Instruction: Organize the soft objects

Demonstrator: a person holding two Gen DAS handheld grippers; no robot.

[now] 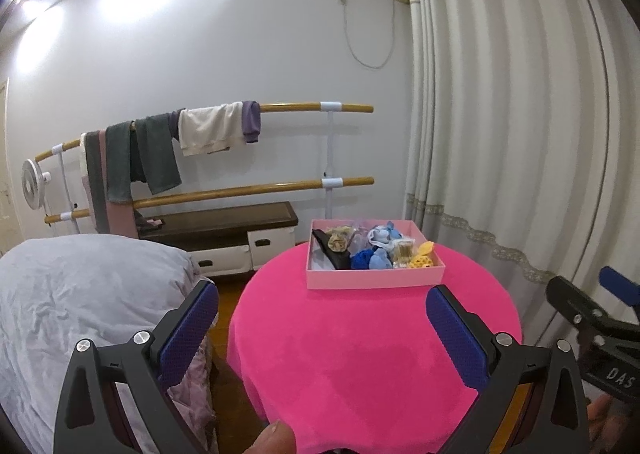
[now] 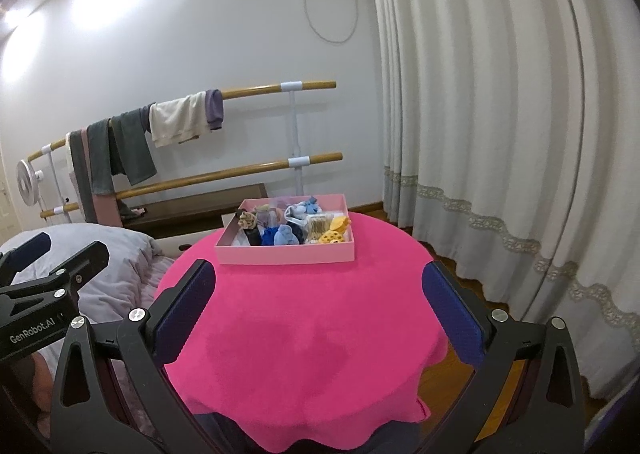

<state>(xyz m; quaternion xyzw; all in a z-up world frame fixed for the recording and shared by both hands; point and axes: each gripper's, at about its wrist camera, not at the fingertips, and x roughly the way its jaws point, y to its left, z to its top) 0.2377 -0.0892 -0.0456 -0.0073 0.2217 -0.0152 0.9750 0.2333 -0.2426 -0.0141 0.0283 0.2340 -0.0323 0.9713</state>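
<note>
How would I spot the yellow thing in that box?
Find the round pink table; a shallow pink box sits at its far side. The yellow item lies in the box's near right corner, the only yellow piece, beside blue bundles.

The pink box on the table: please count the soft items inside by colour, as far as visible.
Inside the pink box:
Blue or light blue items: 3 or more
Yellow items: 2
Tan item: 1
Total: at least 6; others overlap and are unclear.

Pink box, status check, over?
Left gripper open, empty. Right gripper open, empty. Pink box on table's far side, full of soft items. Nothing blocking.
</note>
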